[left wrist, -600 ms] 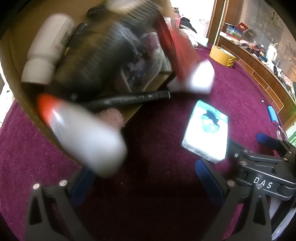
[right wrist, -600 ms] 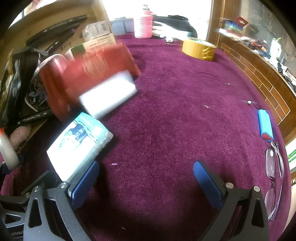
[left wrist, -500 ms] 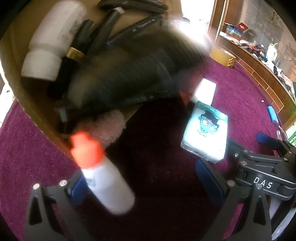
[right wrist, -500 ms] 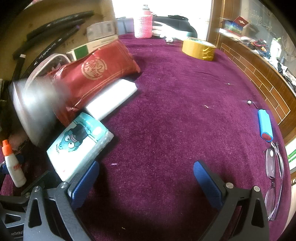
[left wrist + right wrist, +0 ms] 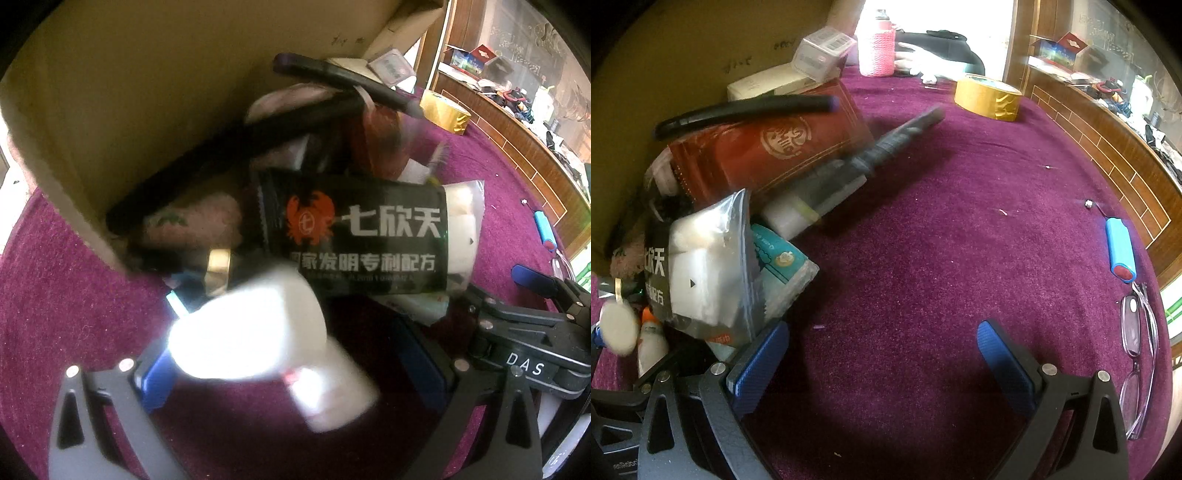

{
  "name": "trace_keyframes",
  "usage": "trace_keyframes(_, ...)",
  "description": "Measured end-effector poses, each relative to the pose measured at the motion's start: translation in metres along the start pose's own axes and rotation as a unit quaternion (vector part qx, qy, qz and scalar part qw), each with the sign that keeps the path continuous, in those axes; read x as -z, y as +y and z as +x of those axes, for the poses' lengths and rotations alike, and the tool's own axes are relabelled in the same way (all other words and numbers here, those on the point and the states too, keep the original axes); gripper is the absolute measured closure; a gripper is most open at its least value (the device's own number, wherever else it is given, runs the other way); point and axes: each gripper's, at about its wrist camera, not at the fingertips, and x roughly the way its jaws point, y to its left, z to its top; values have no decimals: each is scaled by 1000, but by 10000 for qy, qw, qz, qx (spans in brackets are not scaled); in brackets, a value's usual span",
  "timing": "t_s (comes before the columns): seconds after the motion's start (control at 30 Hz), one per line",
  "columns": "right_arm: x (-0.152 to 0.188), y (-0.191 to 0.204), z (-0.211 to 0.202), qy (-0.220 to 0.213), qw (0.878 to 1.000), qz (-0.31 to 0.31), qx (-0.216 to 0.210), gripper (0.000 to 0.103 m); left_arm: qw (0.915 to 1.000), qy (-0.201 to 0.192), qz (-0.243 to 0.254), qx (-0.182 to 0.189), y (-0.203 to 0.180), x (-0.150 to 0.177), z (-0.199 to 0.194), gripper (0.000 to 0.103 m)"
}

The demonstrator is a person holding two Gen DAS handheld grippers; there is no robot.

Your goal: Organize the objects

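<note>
Left wrist view: my left hand-held gripper [image 5: 288,369] is spread wide, holding nothing; a blurred white bottle [image 5: 258,332] lies between its fingers. Just behind it, spilling from the cardboard box [image 5: 147,92], is a black pouch [image 5: 354,232]: soft, light, crinkly.

Right wrist view: my right hand-held gripper [image 5: 882,358] gapes wide over bare purple counter [image 5: 942,240]. The heap sits at the counter's left; the red pouch [image 5: 768,147] looks slippery, so I'd pinch a sealed edge.

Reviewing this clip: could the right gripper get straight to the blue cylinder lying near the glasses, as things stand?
Probably yes. The right gripper is open and holds nothing, and only bare purple cloth lies between it and the blue cylinder; the spilled pile is off to its other side.
</note>
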Motion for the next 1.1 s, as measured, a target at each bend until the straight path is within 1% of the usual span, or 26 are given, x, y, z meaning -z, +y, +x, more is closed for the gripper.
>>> trace_keyframes(1.1,0,1,-1,2,10000,2,-1,0,10000,-1,1,-2,-2,-1,0,0)
